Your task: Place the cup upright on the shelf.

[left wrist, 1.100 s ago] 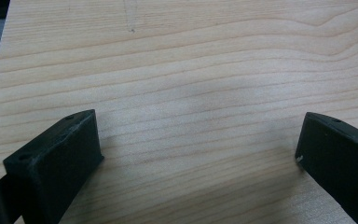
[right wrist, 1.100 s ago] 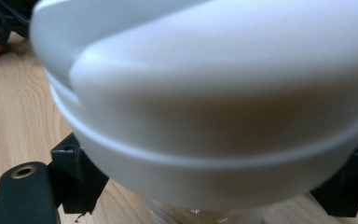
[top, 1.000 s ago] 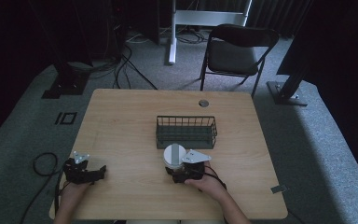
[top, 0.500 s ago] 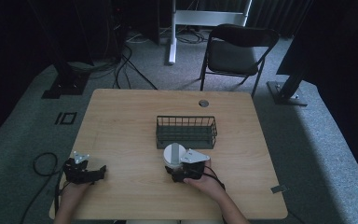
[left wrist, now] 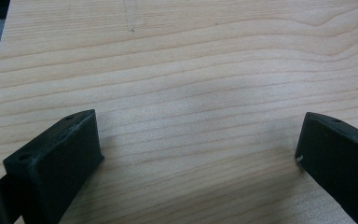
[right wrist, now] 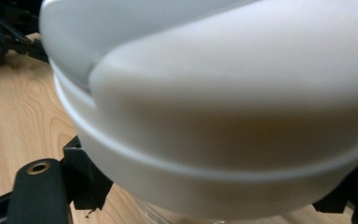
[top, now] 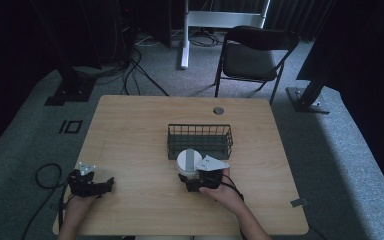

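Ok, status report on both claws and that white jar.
Left claw open, idle on wooden table. Right claw shut on white round lidded jar. Dark wire basket just beyond.

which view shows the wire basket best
The high view: the dark wire basket sits whole at mid-table, just beyond the white container held by the right hand-held gripper. The right gripper view has that container up close, with only dark wire at its top left corner, probably the basket.
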`<state>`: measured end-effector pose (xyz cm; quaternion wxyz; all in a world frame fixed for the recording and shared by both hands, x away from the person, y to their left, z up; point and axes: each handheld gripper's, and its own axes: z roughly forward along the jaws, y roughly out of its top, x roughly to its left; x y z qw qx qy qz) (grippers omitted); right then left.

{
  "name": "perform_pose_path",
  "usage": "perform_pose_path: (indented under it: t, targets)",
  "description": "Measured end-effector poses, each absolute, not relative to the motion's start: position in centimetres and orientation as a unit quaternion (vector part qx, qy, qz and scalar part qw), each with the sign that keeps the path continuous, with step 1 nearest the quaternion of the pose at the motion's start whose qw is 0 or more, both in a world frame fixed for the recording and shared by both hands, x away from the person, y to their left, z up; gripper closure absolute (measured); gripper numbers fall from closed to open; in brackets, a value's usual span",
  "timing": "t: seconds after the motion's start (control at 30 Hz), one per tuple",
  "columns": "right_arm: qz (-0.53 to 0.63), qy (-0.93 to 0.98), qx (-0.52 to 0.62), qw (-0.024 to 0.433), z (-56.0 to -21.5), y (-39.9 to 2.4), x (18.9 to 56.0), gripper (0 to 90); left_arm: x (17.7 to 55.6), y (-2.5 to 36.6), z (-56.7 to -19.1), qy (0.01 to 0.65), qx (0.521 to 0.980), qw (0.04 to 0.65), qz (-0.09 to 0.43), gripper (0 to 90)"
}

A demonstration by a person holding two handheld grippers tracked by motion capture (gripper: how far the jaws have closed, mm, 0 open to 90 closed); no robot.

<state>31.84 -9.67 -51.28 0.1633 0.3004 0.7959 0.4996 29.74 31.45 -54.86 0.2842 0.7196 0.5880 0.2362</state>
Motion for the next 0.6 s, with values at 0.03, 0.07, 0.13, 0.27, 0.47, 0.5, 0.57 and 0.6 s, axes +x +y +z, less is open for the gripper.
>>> perform_pose_path:
  t: [0.03,0.07,0.13,0.27,0.47,0.5,0.57,0.6]
  targets:
    - [0.503,0.793,0.302,0.165,-51.1,-9.7,31.9,18.5,29.7,31.5,-54.9,0.588,0.720,0.284,0.236,0.1]
    - [0.503,0.794,0.299,0.162,-50.8,-9.7,31.9,18.4,29.7,31.5,-54.9,0.588,0.720,0.284,0.236,0.1]
    - [0.509,0.790,0.301,0.165,-50.3,-9.7,31.9,18.4,29.7,31.5,-54.9,0.588,0.720,0.284,0.236,0.1]
    - [0.514,0.787,0.296,0.169,-49.2,-9.7,32.2,18.4,29.7,31.5,-54.9,0.588,0.720,0.284,0.236,0.1]
    - [0.524,0.780,0.290,0.181,-47.2,-9.7,32.7,18.4,29.7,31.4,-54.9,0.588,0.719,0.284,0.236,0.1]
    - [0.526,0.778,0.291,0.182,-46.9,-9.7,32.7,18.4,29.7,31.4,-54.9,0.588,0.719,0.284,0.236,0.1]
    - [0.531,0.774,0.292,0.182,-46.3,-9.8,33.0,18.5,29.7,31.4,-54.9,0.588,0.719,0.285,0.236,0.1]
    - [0.533,0.773,0.292,0.183,-46.0,-9.8,33.1,18.5,29.7,31.4,-54.9,0.588,0.719,0.285,0.236,0.2]
